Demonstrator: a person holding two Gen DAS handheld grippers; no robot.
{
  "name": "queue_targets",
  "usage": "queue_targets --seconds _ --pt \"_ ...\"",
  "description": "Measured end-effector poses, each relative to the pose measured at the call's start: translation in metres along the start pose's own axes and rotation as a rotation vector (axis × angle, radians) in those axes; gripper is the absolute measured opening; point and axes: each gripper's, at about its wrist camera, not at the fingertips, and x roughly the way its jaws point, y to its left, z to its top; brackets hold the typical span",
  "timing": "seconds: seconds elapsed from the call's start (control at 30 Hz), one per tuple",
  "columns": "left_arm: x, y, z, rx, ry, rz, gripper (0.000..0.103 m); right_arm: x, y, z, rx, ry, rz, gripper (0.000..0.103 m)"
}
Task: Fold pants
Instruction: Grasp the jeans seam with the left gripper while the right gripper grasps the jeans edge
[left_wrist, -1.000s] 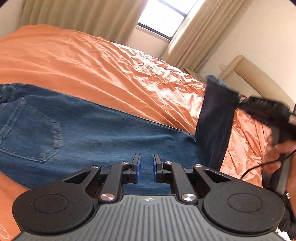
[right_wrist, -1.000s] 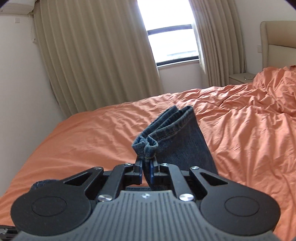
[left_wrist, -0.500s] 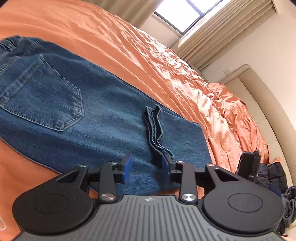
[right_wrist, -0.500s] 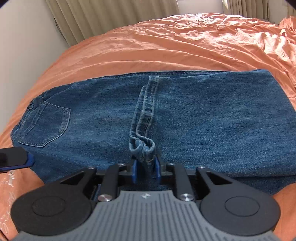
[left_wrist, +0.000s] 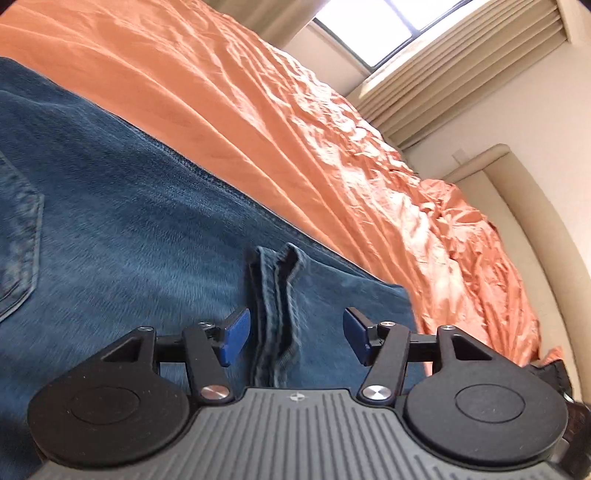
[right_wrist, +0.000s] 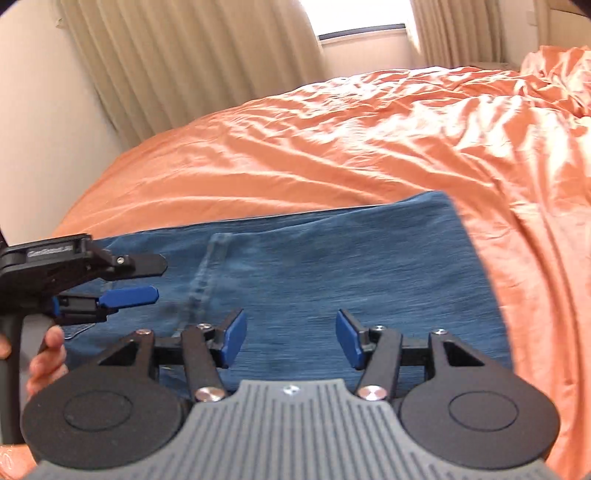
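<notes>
We see the blue jeans (right_wrist: 332, 266) lying folded on the orange bedspread (right_wrist: 332, 140), their near edge hidden behind both tools and the back pocket (left_wrist: 18, 236) cut off at the frame's side. Our left gripper (left_wrist: 297, 334) has just been opening and straddles the hem (left_wrist: 275, 295) without pressing it; our right gripper (right_wrist: 290, 338) has likewise just been opening, apparently with only flat denim between its blue pads, though the picture is blurred.

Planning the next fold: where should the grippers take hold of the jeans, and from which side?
Probably at the folded edge of the jeans by the right gripper, coming from above along the near edge. The denim lies flat on the orange bedding, so that doubled edge gives open jaws something to pinch. The left gripper is also open, having just released the hems.
</notes>
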Motion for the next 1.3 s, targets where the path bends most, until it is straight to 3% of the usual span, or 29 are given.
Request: queue_targets --seconds 0.1,0.17,0.2,0.23,0.3,0.47,0.53,0.6,0.7,0.83,1.1,1.27,1.3 --pt "0.027 0.001 0.007 -0.002 0.003 0.021 0.064 -0.005 -0.027 0.001 0.001 -0.007 -0.031 0.047" --pt "0.038 -0.001 0.008 0.008 0.002 0.028 0.060 -0.010 -0.044 0.001 -0.002 -0.017 -0.066 0.028" --pt "0.041 -0.004 0.008 0.023 0.000 0.036 0.046 -0.012 -0.052 0.002 0.000 -0.022 -0.074 0.023" --pt "0.043 -0.009 0.007 0.055 -0.004 0.055 0.026 -0.013 -0.063 0.002 0.010 -0.026 -0.076 0.020" --pt "0.040 -0.022 0.004 0.144 -0.042 0.091 0.006 -0.014 -0.077 0.004 0.023 -0.030 -0.077 0.016" --pt "0.002 -0.069 -0.006 0.358 -0.157 0.046 0.006 -0.017 -0.099 0.014 0.008 -0.049 -0.071 0.004" --pt "-0.017 -0.087 -0.006 0.417 -0.199 0.027 0.006 -0.014 -0.101 0.025 -0.013 -0.060 -0.067 0.003" --pt "-0.023 -0.094 0.001 0.440 -0.197 0.054 0.006 -0.009 -0.100 0.036 -0.041 -0.069 -0.070 0.003" --pt "-0.003 -0.081 0.013 0.410 -0.142 0.139 0.006 0.013 -0.099 0.057 -0.053 -0.066 -0.068 0.002" --pt "0.027 -0.045 0.017 0.322 -0.075 0.181 0.006 0.055 -0.102 0.079 -0.060 -0.038 -0.073 0.000" --pt "0.053 -0.014 0.010 0.261 -0.019 0.208 0.006 0.123 -0.118 0.087 -0.059 0.081 -0.098 0.000" --pt "0.056 -0.007 0.012 0.220 0.011 0.208 0.009 0.128 -0.111 0.088 -0.103 0.113 -0.124 0.000" --pt "0.055 -0.010 0.013 0.222 0.020 0.220 0.013 0.125 -0.110 0.090 -0.103 0.112 -0.128 0.000"
